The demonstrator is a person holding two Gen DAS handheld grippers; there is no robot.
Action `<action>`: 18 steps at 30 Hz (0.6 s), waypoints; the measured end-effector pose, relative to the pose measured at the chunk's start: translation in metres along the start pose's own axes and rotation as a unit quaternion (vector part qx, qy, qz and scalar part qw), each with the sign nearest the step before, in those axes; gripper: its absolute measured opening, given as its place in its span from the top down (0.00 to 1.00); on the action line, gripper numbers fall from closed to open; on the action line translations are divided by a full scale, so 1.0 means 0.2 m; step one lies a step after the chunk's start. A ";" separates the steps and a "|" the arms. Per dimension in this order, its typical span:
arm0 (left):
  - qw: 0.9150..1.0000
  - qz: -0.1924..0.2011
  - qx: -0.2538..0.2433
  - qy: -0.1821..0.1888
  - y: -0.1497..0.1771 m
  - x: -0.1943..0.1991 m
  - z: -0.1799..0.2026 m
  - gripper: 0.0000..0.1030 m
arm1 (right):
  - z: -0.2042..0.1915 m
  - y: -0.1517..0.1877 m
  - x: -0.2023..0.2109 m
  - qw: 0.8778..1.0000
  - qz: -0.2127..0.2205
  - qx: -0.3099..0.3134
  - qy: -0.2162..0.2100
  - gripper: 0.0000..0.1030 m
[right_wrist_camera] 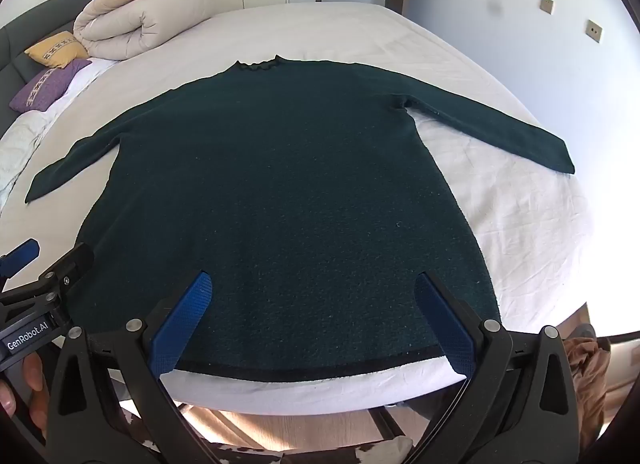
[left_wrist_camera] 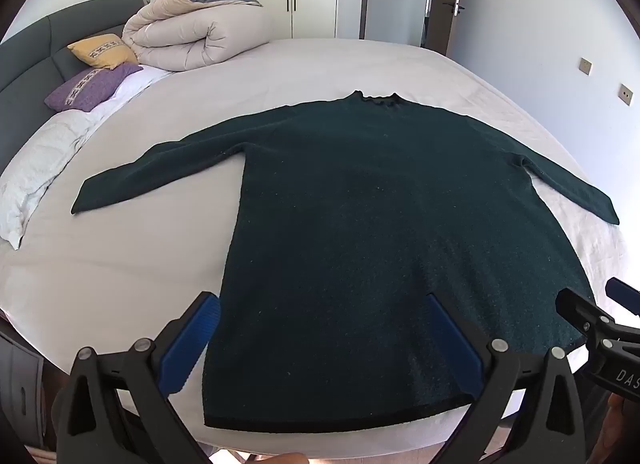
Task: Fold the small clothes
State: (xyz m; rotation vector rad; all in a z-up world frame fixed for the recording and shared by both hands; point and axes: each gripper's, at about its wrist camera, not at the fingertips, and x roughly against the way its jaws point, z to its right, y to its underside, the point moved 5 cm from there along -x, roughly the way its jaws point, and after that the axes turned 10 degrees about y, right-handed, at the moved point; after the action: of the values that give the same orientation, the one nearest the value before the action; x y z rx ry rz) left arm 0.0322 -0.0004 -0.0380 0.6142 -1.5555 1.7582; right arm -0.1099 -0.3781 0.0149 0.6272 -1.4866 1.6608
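Jaws on both handheld grippers stand wide apart and hold nothing. On the left, the left gripper hovers over the near left corner of a dark green sweater, one blue pad outside the garment's side edge, the other above the fabric. On the right, the right gripper hovers above the sweater's hem, closer to its near right corner.

Between them, the sweater lies flat and fully spread on a bed with a pale sheet. Its hem runs along the near edge of the bed, its collar points toward the far edge, and each sleeve stretches out toward a side edge. No fold shows anywhere, so folding appears not yet begun: sleeves and body all remain to be turned in.

At the far left corner of the bed sit a purple cushion, a yellow cushion and a rolled beige duvet.

Readable writing: white lettering "GenRobot.AI" on the left gripper's body, seen from the right wrist view, and the partial letters "DAS" on the right gripper's body, seen from the left wrist view.
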 end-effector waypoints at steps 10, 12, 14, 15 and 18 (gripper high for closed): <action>1.000 -0.005 0.001 -0.004 0.01 -0.01 -0.01 0.00 | -0.01 0.01 0.01 1.000 0.000 0.001 -0.002 0.00; 1.000 -0.006 0.002 -0.002 0.02 0.00 -0.02 0.00 | -0.01 0.01 0.01 1.000 0.000 0.001 -0.002 0.00; 1.000 -0.007 0.004 -0.002 0.02 -0.02 -0.03 0.00 | -0.02 0.02 0.02 1.000 0.000 0.003 -0.001 0.00; 1.000 -0.008 0.004 -0.002 0.02 -0.02 -0.03 0.00 | -0.02 0.02 0.02 1.000 0.000 0.003 -0.001 0.00; 1.000 -0.010 0.007 -0.002 0.02 -0.02 -0.04 0.00 | -0.03 0.01 0.00 1.000 0.000 0.006 -0.003 0.00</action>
State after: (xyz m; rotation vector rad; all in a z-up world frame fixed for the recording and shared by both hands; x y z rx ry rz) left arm 0.0325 0.0066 -0.0460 0.6376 -1.5352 1.7541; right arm -0.1108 -0.3717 0.0115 0.6390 -1.4821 1.6691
